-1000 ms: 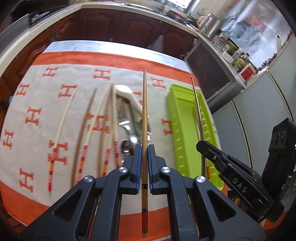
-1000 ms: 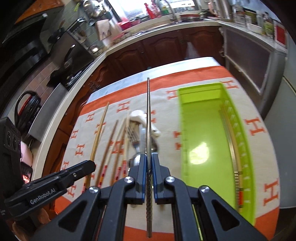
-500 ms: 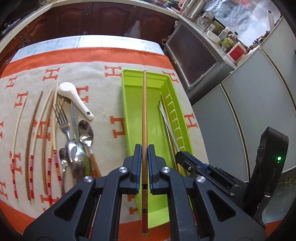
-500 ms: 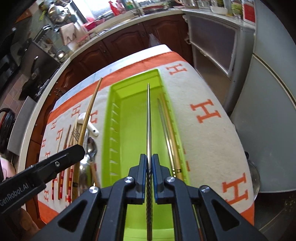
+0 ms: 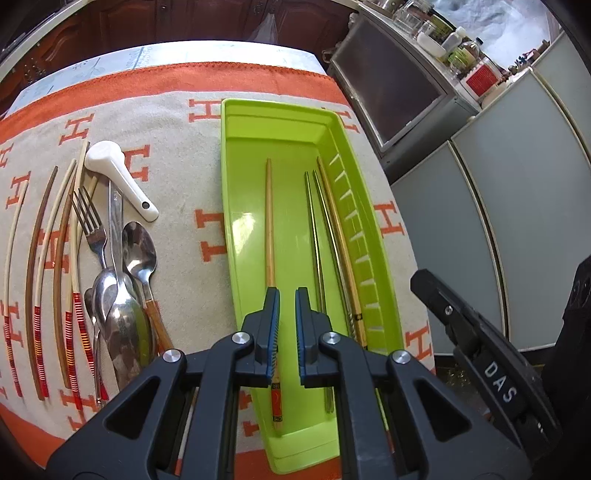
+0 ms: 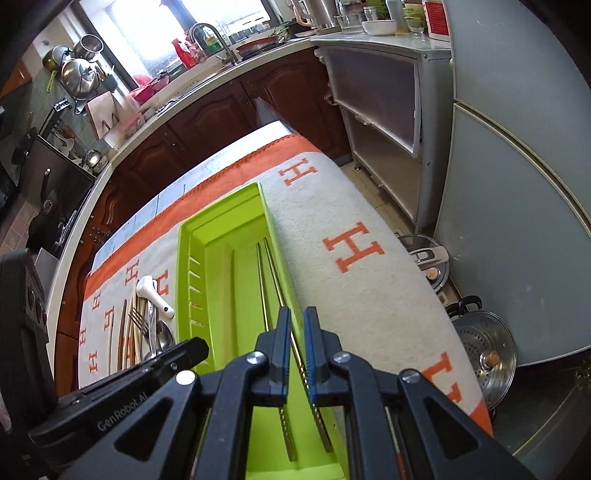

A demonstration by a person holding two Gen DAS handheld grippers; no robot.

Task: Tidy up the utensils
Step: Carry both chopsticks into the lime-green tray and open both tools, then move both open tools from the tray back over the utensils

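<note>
Kitchen. Dark brown wooden cabinets (image 6: 207, 122) under a pale curved countertop (image 6: 155, 110), bright window (image 6: 184, 22) behind a chrome tap (image 6: 218, 40). Grey-blue panelled doors (image 6: 517, 184) at right. Steel pots (image 6: 484, 354) on floor. Bench covered by beige cloth with orange H pattern (image 5: 177, 155).

The tray (image 5: 236, 221) is glossy lime plastic, smooth enough to mirror light, and holds a matt wooden chopstick (image 5: 269, 229) beside shiny metal chopsticks (image 5: 317, 240). The tablecloth (image 5: 177, 155) is fuzzy woven fabric under polished steel spoons (image 5: 138, 251) and a glazed white ceramic spoon (image 5: 118, 173).
</note>
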